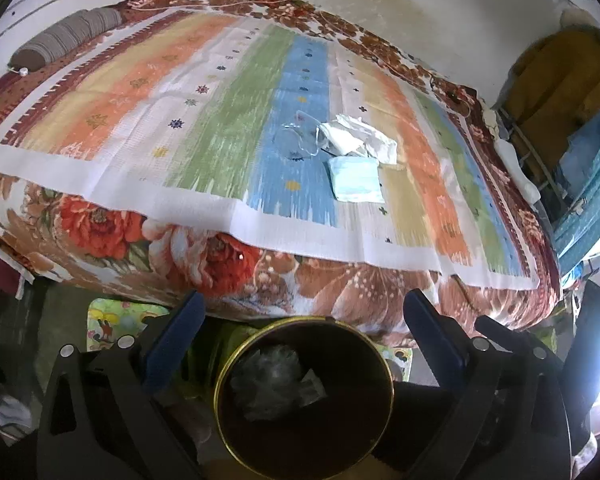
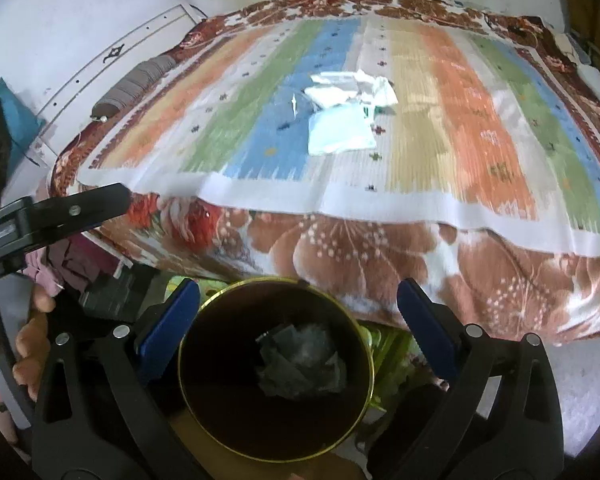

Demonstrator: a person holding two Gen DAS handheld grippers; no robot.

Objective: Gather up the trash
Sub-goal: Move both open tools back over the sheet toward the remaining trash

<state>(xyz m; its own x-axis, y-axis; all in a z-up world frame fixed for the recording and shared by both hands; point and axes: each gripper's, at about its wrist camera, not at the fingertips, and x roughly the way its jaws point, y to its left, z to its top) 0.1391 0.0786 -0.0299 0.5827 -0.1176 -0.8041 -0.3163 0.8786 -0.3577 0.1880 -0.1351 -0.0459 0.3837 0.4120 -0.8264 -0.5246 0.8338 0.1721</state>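
Left wrist view showed the left gripper (image 1: pixel 300 316) hanging with its jaws spread wide and empty above the gold-rimmed bin (image 1: pixel 385 364), which stood on the floor just in front of the bed (image 1: pixel 340 292). The right gripper (image 2: pixel 298 306), seen from its own wrist camera, was likewise wide open and empty over the bin. Crumpled plastic (image 2: pixel 300 364) already lay at the bin's bottom. Beyond the bin, on the bed's striped cover (image 1: pixel 204 128), more trash waited well apart from it: a pale blue face mask (image 1: pixel 356 178) nearest the bin, white crumpled paper (image 1: pixel 360 138) touching the mask's far edge, and a clear plastic wrapper (image 1: pixel 296 140) just beside the paper. The drop appeared complete; the next move likely called for reaching past the bin to the mask and closing on it.
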